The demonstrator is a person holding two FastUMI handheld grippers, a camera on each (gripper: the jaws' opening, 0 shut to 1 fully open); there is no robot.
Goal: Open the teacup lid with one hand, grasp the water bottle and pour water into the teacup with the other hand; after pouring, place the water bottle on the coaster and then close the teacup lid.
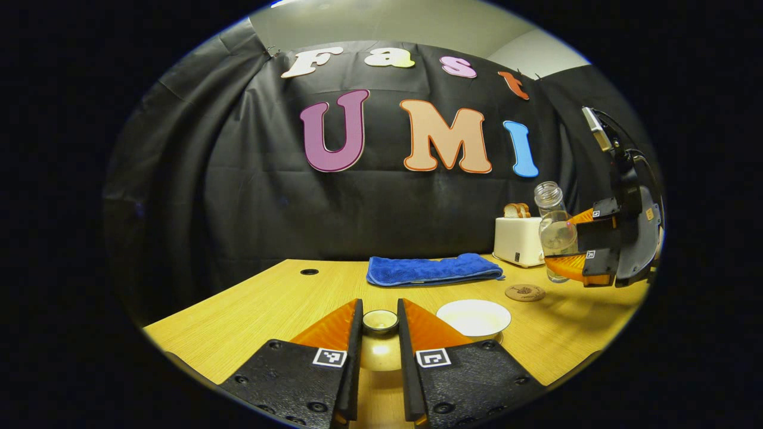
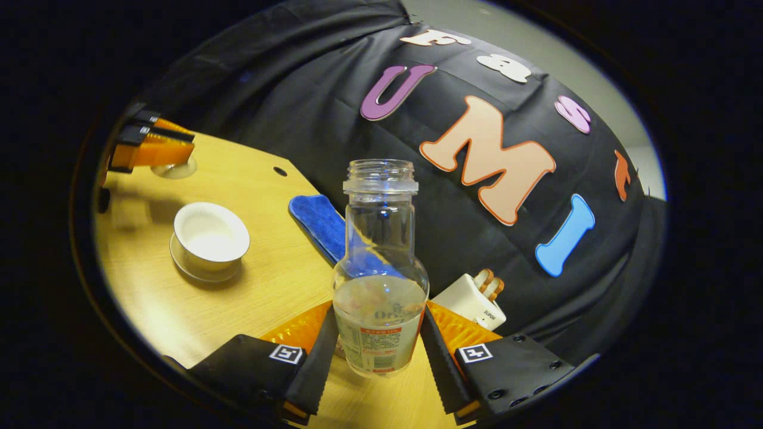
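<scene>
Black-draped booth, pale wood worktop (image 1: pixel 250 310). Teacup (image 2: pixel 211 237) open on its saucer, mid-worktop. Water bottle (image 2: pixel 380 286) uncapped, upright, part full, clamped between right gripper (image 2: pixel 378 342) jaws, held off the worktop. Lid (image 1: pixel 380 322) pinched by its knob in left gripper (image 1: pixel 380 333) jaws, just left of the cup. Cup lying left and ahead of the bottle; pour looks next. Coaster (image 1: pixel 525 292) waiting beside.

one water bottle (image 2: pixel 380 280), one teacup (image 2: pixel 211 236), one lid (image 1: pixel 380 322) and one coaster (image 1: pixel 525 292) are on show. also one blue towel (image 1: pixel 433 269), one toaster (image 1: pixel 518 241) holding two bread slices (image 1: pixel 517 210). two tools: left (image 1: pixel 380 342), right (image 2: pixel 375 351)
</scene>
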